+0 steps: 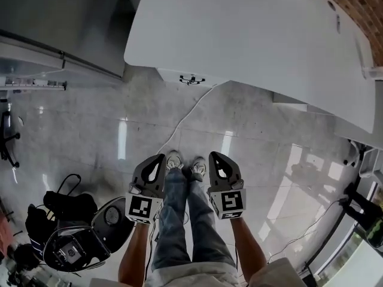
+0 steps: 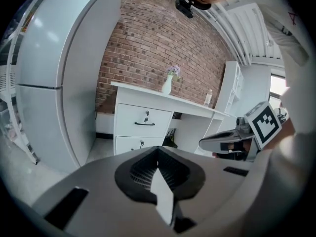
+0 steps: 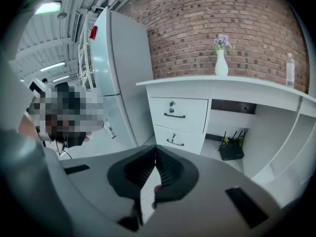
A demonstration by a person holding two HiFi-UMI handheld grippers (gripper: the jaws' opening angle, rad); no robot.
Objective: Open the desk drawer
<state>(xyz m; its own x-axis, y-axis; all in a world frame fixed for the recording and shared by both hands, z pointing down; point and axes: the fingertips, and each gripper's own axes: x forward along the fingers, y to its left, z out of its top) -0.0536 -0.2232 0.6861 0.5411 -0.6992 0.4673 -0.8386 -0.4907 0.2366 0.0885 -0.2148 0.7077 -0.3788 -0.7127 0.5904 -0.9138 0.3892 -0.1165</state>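
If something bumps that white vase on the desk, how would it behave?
The white vase looks tall and narrow with a slim neck, so it would probably tip rather than slide. It seems glazed ceramic, likely smooth to grip and breakable if it falls off the desk. The flowers probably add little weight.

Jaws of right gripper (image 3: 155, 153) pressed together. Desk (image 3: 237, 85) well ahead, its two drawers (image 3: 178, 113) shut, above the tips; vase (image 3: 221, 63) on top; fridge (image 3: 118, 78) left.
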